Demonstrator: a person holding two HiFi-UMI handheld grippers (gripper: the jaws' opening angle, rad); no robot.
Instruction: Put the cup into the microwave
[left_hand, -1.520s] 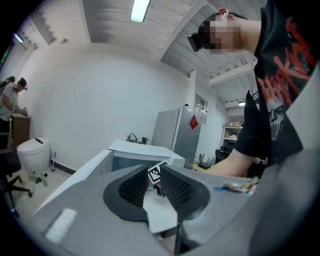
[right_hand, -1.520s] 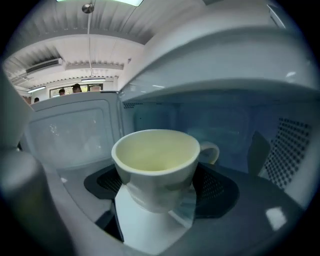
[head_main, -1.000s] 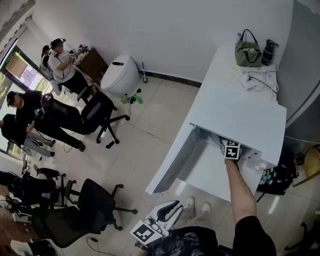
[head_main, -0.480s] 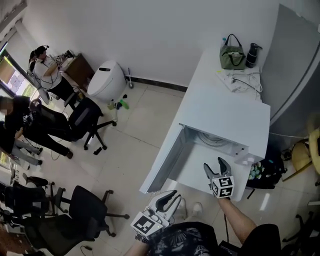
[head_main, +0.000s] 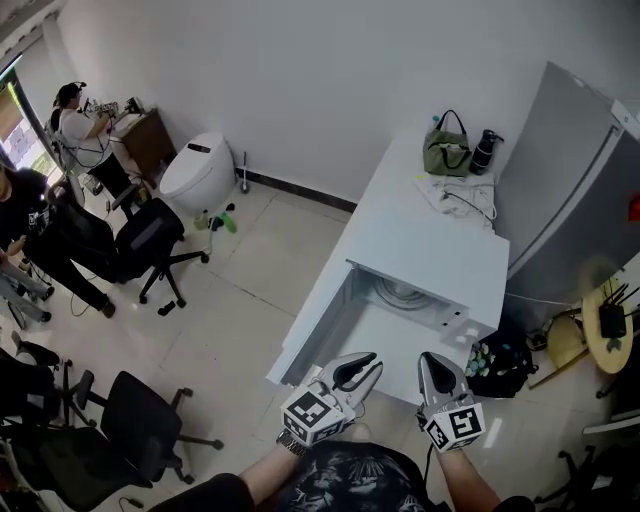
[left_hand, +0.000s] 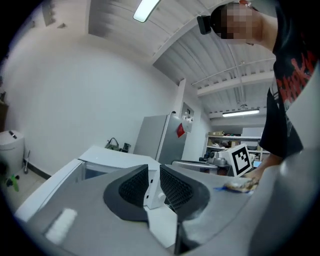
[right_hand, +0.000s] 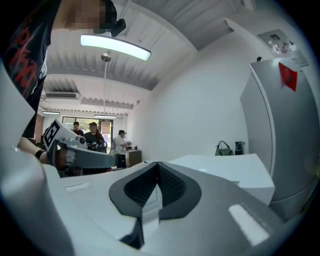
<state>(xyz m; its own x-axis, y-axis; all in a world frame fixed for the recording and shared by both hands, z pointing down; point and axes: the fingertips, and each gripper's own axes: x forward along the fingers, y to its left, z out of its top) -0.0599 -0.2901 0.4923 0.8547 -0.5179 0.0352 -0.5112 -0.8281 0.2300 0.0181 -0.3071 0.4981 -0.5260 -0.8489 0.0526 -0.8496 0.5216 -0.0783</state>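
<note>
The white microwave (head_main: 430, 245) stands with its door (head_main: 310, 325) swung open to the left. Inside its cavity lies a pale round shape (head_main: 403, 293); I cannot tell whether it is the cup or a turntable. Both grippers hang in front of the opening, close to the person's body and clear of the microwave. My left gripper (head_main: 362, 368) has its jaws a little apart with nothing between them, and through the gap (left_hand: 154, 182) I see the microwave (left_hand: 115, 157). My right gripper (head_main: 437, 362) is shut and empty, its pads meeting at the tips (right_hand: 157, 165).
Behind the microwave on the white top lie a green bag (head_main: 445, 152), a black bottle (head_main: 484, 150) and cables (head_main: 458, 198). A grey fridge (head_main: 570, 200) stands at the right. Office chairs (head_main: 150, 235) and people are at the left, beside a white rounded bin (head_main: 200, 175).
The right gripper has come out of the microwave's cavity, back toward the person and upward, and its jaws have shut on nothing. The left gripper has risen slightly.
</note>
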